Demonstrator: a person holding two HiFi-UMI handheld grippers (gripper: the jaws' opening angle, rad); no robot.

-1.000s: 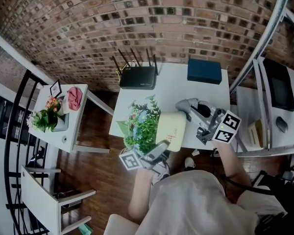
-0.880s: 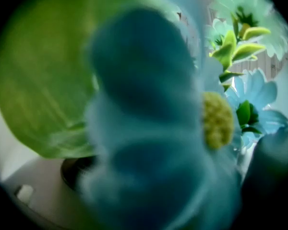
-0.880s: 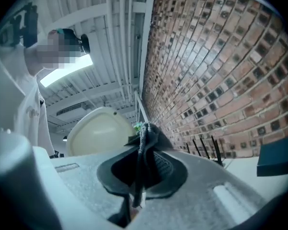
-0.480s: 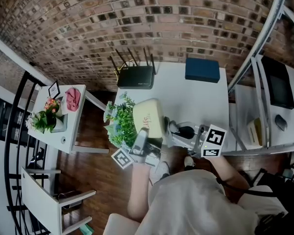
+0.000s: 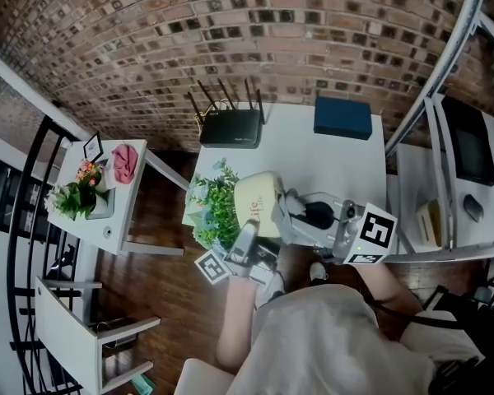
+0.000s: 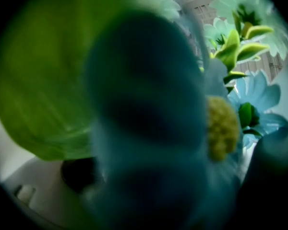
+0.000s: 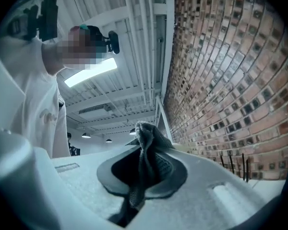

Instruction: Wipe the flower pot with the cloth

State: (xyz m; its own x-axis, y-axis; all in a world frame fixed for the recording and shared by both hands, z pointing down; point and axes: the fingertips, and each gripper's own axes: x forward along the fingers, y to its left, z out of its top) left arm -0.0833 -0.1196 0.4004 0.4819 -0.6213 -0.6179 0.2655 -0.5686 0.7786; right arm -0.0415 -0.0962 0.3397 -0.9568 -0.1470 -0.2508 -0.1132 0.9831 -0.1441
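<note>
Room evenly bright, ceiling strip light (image 7: 90, 72) glaring overhead. Fisheye bends brick wall (image 5: 230, 31) hard. Left gripper view dim, flower petals (image 6: 149, 128) smeared, out of focus.

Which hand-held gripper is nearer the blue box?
Right. The right hand-held gripper holds the cloth nearside of the blue box; the left hand-held gripper, on the flower pot, is farther left.

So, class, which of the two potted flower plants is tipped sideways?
The cream flower pot with blue flowers; the pink-flowered plant stands upright on the small white side table.
</note>
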